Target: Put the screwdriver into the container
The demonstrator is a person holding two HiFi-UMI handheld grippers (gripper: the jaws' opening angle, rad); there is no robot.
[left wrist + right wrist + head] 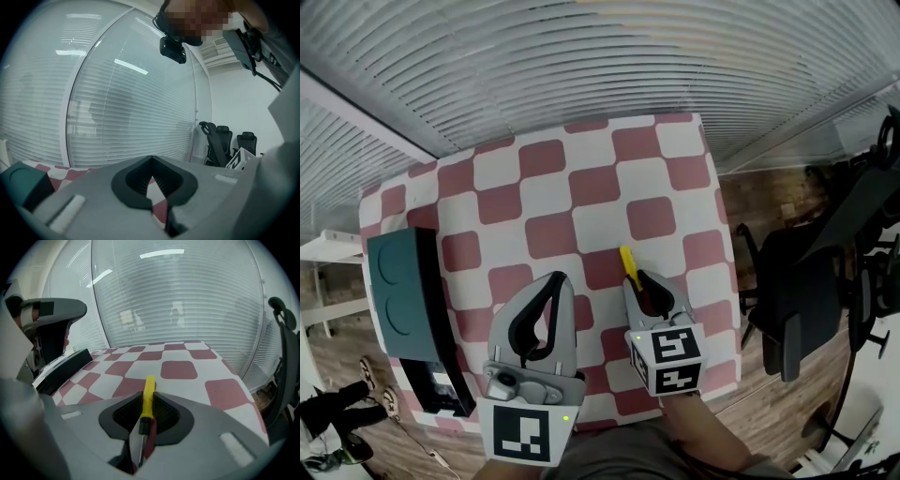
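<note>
Shut and empty, the left gripper [551, 281] should stay aside while the right gripper [645, 287], clamped on the yellow handle of the screwdriver [148, 392] lying on the table [581, 178], lifts it level and carries it left to the dark container [405, 298] at the table's left edge.

light: bright, even | shadows: soft | edges: fisheye-bent, dark corners | focus: sharp

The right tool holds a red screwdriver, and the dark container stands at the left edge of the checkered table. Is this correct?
Only the colour is wrong: the screwdriver has a yellow handle, not red, as the right gripper view shows. The right tool does hold it, and the dark container stands at the left edge of the checkered table.
</note>
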